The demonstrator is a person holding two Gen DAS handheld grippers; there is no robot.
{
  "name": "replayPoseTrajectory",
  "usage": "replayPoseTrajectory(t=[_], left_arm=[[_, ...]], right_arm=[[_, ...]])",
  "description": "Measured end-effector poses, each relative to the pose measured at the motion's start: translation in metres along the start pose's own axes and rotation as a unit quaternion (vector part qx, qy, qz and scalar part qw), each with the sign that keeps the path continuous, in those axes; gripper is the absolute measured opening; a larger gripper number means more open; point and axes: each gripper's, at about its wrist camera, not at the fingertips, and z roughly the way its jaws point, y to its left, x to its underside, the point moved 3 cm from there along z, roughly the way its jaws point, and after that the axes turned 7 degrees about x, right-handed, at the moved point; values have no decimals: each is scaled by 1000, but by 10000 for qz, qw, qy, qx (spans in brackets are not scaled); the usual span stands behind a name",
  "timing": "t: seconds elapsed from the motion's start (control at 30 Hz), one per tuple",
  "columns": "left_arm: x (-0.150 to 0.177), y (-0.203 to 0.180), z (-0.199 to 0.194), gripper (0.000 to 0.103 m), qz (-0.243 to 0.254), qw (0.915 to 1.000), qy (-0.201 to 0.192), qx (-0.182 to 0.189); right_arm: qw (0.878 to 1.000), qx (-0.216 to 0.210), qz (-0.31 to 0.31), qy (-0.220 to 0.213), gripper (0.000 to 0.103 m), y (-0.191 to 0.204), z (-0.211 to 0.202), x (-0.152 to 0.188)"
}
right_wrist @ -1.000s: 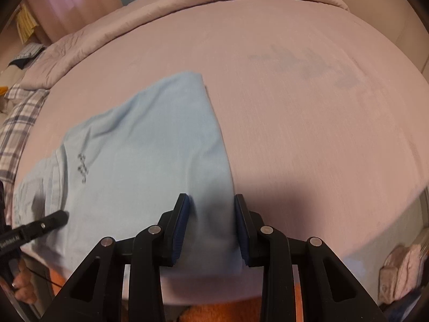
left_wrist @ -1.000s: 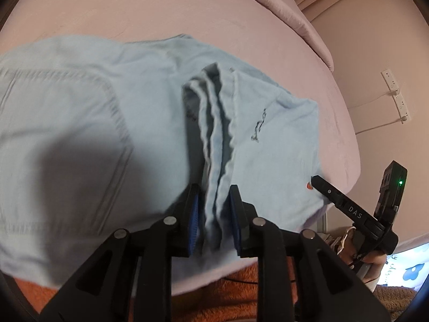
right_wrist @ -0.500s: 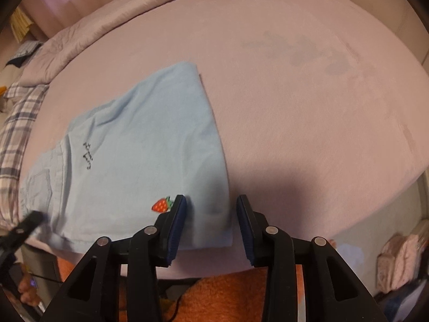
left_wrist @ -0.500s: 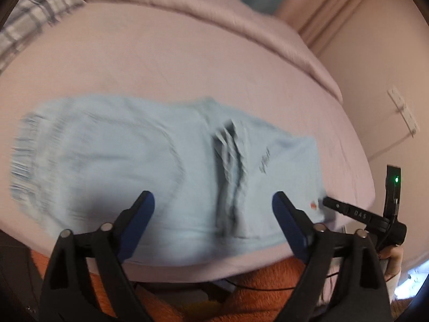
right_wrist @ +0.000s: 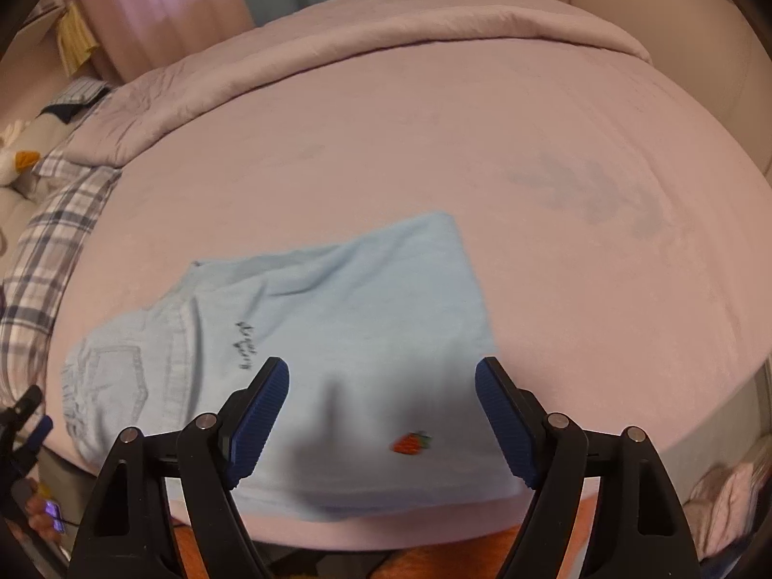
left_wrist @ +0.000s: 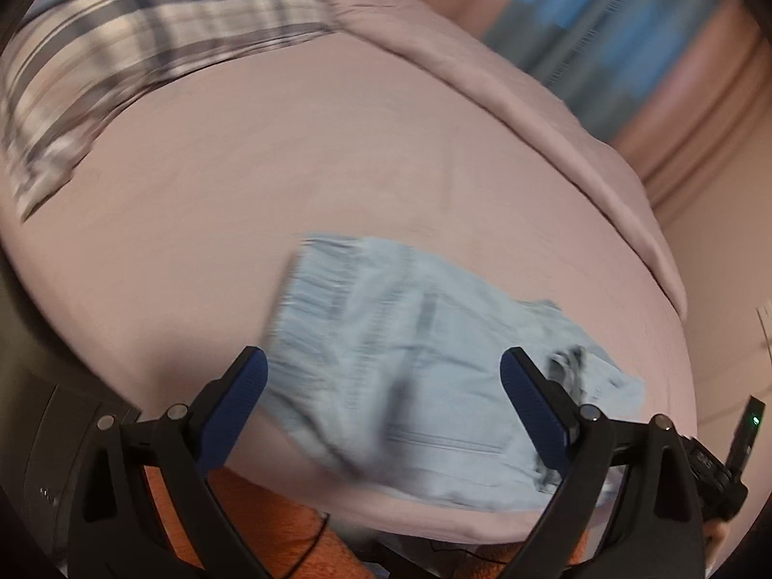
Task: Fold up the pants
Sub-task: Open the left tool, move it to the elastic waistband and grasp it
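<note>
The pants (right_wrist: 309, 337) lie folded on the bed (right_wrist: 530, 193), at 6 o'clock near its front edge in both views. They are light blue and rest flat on the pink sheet.

The right gripper (right_wrist: 381, 415) hovers over the near edge of the pants with its jaws spread wide and nothing between them. Its blue pads (right_wrist: 258, 422) frame a small strawberry patch (right_wrist: 410, 443), which sits on the cloth at 5 o'clock from the middle of the pants. Dark script (right_wrist: 247, 346) runs across the cloth just beyond the left pad. At 9 o'clock from the script a pocket (right_wrist: 116, 381) and the gathered waistband show. The gripper's shadow falls on the cloth between the pads.

The left gripper (left_wrist: 381, 410) also hangs above the pants (left_wrist: 410, 362), jaws wide apart and holding nothing. This view is blurred by motion, so seams and folds read only as streaks. The waistband end lies toward 11 o'clock, the darker fold toward 3 o'clock beside the right pad.

A plaid pillow (left_wrist: 120, 48) lies at 10 o'clock on the bed (left_wrist: 289, 144). A rolled duvet (right_wrist: 386, 34) crosses the far side at 12 o'clock. Curtains (left_wrist: 627, 24) hang behind at 1 o'clock.
</note>
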Motion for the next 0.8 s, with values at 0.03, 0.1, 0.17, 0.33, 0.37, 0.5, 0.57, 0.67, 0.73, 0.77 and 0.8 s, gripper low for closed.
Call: replayPoseTrajectory(t=[0.03, 0.1, 0.17, 0.33, 0.37, 0.5, 0.57, 0.67, 0.73, 0.77, 0.8], left_arm=[[0, 6, 1, 98, -46, 10000, 15, -75], [1, 15, 3, 98, -87, 9997, -5, -212], [2, 23, 5, 98, -137, 9994, 30, -314], [12, 41, 19, 97, -417, 9984, 302, -223], [14, 42, 21, 97, -429, 9982, 365, -199], [16, 43, 24, 96, -435, 9977, 490, -173], [16, 43, 25, 96, -509, 9972, 528, -128], [21, 41, 27, 90, -623, 9959, 649, 106], [26, 34, 28, 90, -568, 9952, 733, 305], [27, 33, 28, 88, -542, 9955, 718, 307], [28, 32, 28, 86, -534, 9959, 682, 272]], right_arm=[[10000, -15, -47, 17, 79, 2, 0, 0], [9999, -2, -147, 56, 79, 10, 4, 1], [9996, 16, -255, 86, 79, 17, 7, 0], [9993, -41, -330, 195, 79, 29, 10, 2], [9992, -46, -352, 207, 79, 28, 9, 3], [9989, 4, -388, 271, 79, 30, 11, 3], [9989, -1, -376, 287, 79, 29, 11, 3], [9989, -17, -300, 358, 79, 22, 12, 4], [9988, -20, -271, 409, 79, 22, 13, 6], [9987, -21, -266, 428, 79, 20, 14, 7], [9987, -18, -260, 446, 79, 19, 14, 8]])
